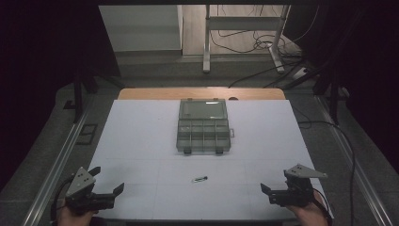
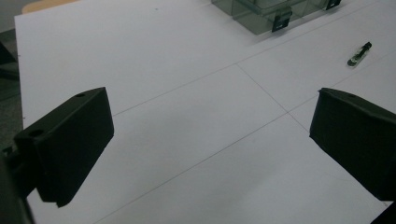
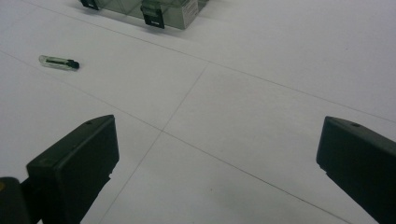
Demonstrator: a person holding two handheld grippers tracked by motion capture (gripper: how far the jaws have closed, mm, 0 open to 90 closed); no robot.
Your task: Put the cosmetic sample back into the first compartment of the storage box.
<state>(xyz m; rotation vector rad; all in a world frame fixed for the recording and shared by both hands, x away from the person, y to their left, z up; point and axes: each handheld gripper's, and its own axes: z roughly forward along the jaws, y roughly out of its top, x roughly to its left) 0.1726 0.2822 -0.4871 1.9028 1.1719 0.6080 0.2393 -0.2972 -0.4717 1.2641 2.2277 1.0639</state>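
Observation:
A smoky clear compartment box point(image 1: 203, 127) lies flat at the middle of the white table top point(image 1: 141, 141), with two black latches on its near edge. A small clear tube with a black end point(image 1: 199, 179) lies on the table in front of the box. My left gripper point(image 1: 107, 180) rests open at the near left corner, and its view has the tube point(image 2: 358, 54) and the box point(image 2: 261, 14) far off to the upper right. My right gripper point(image 1: 276, 181) is open at the near right corner, with the tube point(image 3: 58, 62) and the box point(image 3: 177, 14) to its upper left. Both grippers point(image 2: 212, 140) point(image 3: 219, 158) are empty.
Thin seam lines cross the white table top. A wooden strip point(image 1: 202, 92) edges its far side. Beyond it are metal desk legs point(image 1: 206, 42) and loose cables point(image 1: 263, 44) on the floor. Rails run along both sides of the table.

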